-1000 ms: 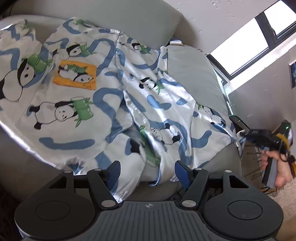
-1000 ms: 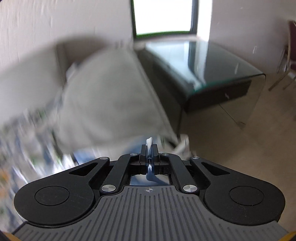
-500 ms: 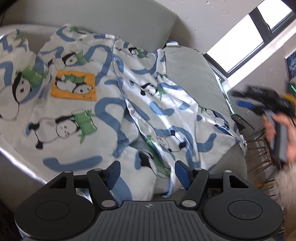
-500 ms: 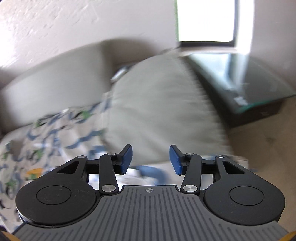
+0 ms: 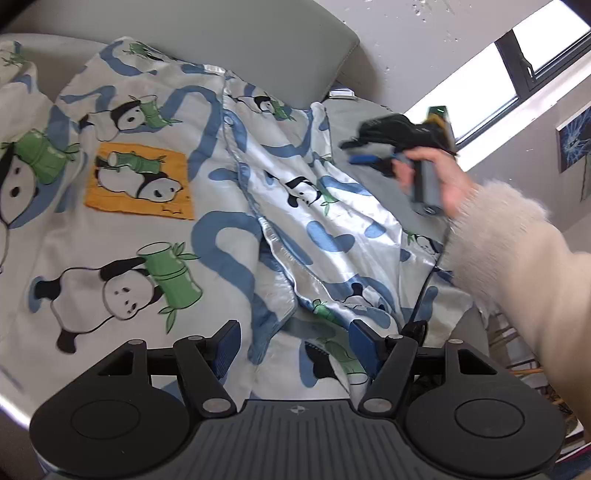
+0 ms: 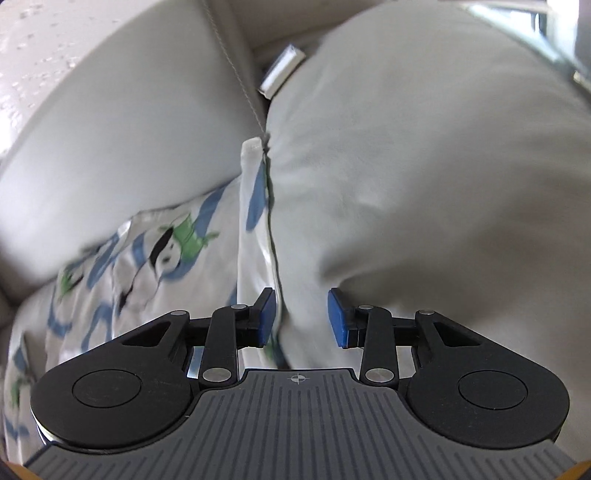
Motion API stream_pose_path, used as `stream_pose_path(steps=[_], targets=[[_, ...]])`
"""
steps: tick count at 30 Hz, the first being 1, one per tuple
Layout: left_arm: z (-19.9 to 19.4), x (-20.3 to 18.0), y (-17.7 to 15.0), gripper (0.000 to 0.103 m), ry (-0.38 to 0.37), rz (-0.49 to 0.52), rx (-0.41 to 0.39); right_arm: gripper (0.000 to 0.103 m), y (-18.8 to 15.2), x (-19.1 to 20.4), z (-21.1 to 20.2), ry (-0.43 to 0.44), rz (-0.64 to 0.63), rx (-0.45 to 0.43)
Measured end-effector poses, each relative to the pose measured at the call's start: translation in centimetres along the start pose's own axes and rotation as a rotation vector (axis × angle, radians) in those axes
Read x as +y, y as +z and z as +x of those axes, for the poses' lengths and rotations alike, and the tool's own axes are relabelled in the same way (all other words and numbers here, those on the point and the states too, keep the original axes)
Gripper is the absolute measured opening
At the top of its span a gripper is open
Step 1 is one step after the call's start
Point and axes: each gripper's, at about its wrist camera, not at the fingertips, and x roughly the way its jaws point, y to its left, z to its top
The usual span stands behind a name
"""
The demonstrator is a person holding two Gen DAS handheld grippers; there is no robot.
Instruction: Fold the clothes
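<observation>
A white satin pyjama top (image 5: 147, 192) printed with pandas, green bamboo and blue swirls lies spread over a grey sofa. My left gripper (image 5: 293, 345) hovers open just above its rumpled near hem, nothing between its blue pads. In the left wrist view my right gripper (image 5: 360, 151), held by a hand in a fuzzy cream sleeve (image 5: 517, 266), hangs over the garment's far right side. The right wrist view shows my right gripper (image 6: 301, 317) open, empty, straddling the garment's edge (image 6: 255, 206) where it meets a grey cushion (image 6: 424, 166).
The sofa's grey backrest (image 5: 221, 33) runs behind the garment, and a bulky cushion fills the right end. A small white tag (image 6: 282, 70) sticks out between backrest and cushion. A window (image 5: 517, 74) and white wall lie beyond; a wire rack (image 5: 517, 354) stands past the sofa's end.
My right gripper let go of the cloth it pinched, opened, and swung from the sofa's end up to the garment's far right edge. The left gripper drifted closer over the hem, still open.
</observation>
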Motion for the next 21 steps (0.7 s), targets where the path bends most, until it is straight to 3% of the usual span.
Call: stream_pose_path(steps=[3, 6, 7, 8, 12, 13, 15, 17, 18, 21], targets=[[0.4, 0.2, 0.5, 0.063, 0.002, -0.017, 0.000, 0.036, 1.6, 0.3, 2.9, 0.016, 0.024, 0.013], [0.6, 0.4, 0.9, 0.063, 0.022, -0.020, -0.008, 0.021, 2.1, 1.4, 4.7, -0.003, -0.016, 0.036], [0.6, 0.5, 1.0, 0.063, 0.029, -0.019, -0.011, 0.006, 2.1, 1.8, 5.1, -0.023, -0.040, 0.039], [0.6, 0.5, 1.1, 0.063, 0.035, -0.018, -0.015, 0.000, 2.0, 2.1, 5.1, -0.045, -0.067, 0.026], [0.1, 0.3, 1.2, 0.063, 0.052, -0.009, -0.042, 0.000, 1.8, 3.0, 2.9, -0.168, -0.171, -0.134], [0.0, 0.3, 1.2, 0.063, 0.060, -0.011, -0.046, 0.001, 1.8, 3.1, 2.3, -0.192, -0.188, -0.156], [-0.3, 0.0, 1.2, 0.063, 0.070, -0.014, -0.054, 0.013, 1.8, 3.1, 1.3, -0.213, -0.202, -0.145], [-1.0, -0.3, 1.0, 0.063, 0.082, -0.010, -0.069, 0.042, 1.3, 3.1, -0.6, -0.228, -0.203, -0.142], [-1.5, -0.6, 0.9, 0.063, 0.087, -0.006, -0.074, 0.049, 0.6, 2.7, -2.3, -0.222, -0.194, -0.144], [-3.1, -1.5, 0.5, 0.063, 0.084, 0.012, -0.076, 0.053, -1.6, 1.8, -7.2, -0.204, -0.167, -0.151]])
